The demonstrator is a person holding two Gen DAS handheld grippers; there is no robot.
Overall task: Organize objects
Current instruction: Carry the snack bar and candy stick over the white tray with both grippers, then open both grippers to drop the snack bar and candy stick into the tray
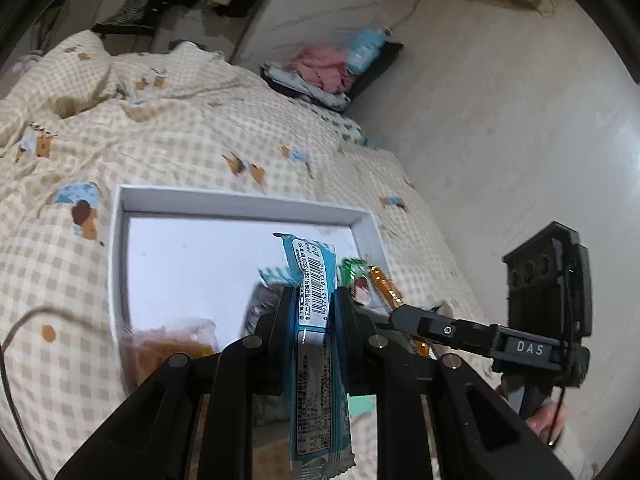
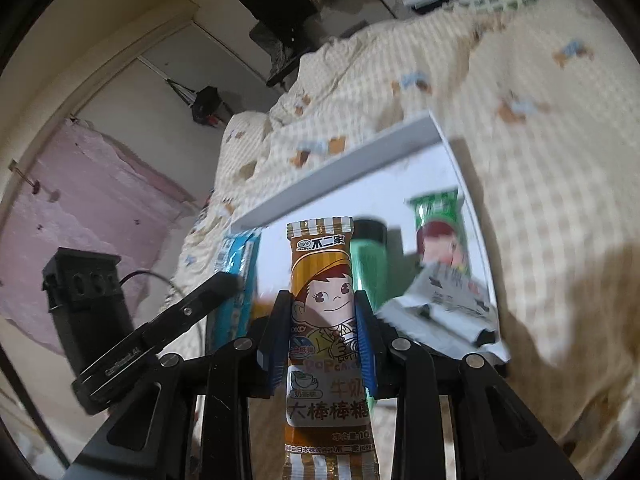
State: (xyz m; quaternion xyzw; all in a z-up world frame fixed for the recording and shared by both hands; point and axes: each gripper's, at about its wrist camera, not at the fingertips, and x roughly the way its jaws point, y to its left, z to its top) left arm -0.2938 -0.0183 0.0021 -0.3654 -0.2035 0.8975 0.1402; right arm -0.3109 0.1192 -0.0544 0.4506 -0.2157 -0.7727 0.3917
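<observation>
In the left wrist view my left gripper [image 1: 314, 294] is shut on a blue snack bar [image 1: 310, 272], barcode side up, held lengthwise above a shallow white box [image 1: 120, 264] on the bed. My right gripper [image 1: 404, 316] reaches in from the right with an orange packet [image 1: 384, 284]. In the right wrist view that gripper [image 2: 322, 298] is shut on a brown-and-gold lollipop packet [image 2: 320, 280] with a cartoon girl. The left gripper [image 2: 228, 280] and its blue bar [image 2: 240, 260] show to the left. The white box [image 2: 340, 168] lies beyond both.
Inside the box lie a green packet [image 2: 440, 220], a green tube [image 2: 368, 264], a crumpled silver wrapper [image 2: 444, 304] and an amber packet [image 1: 172, 344]. A checked quilt [image 1: 180, 128] covers the bed. Folded clothes [image 1: 320, 68] sit at its far end, and a cable [image 1: 40, 316] trails at left.
</observation>
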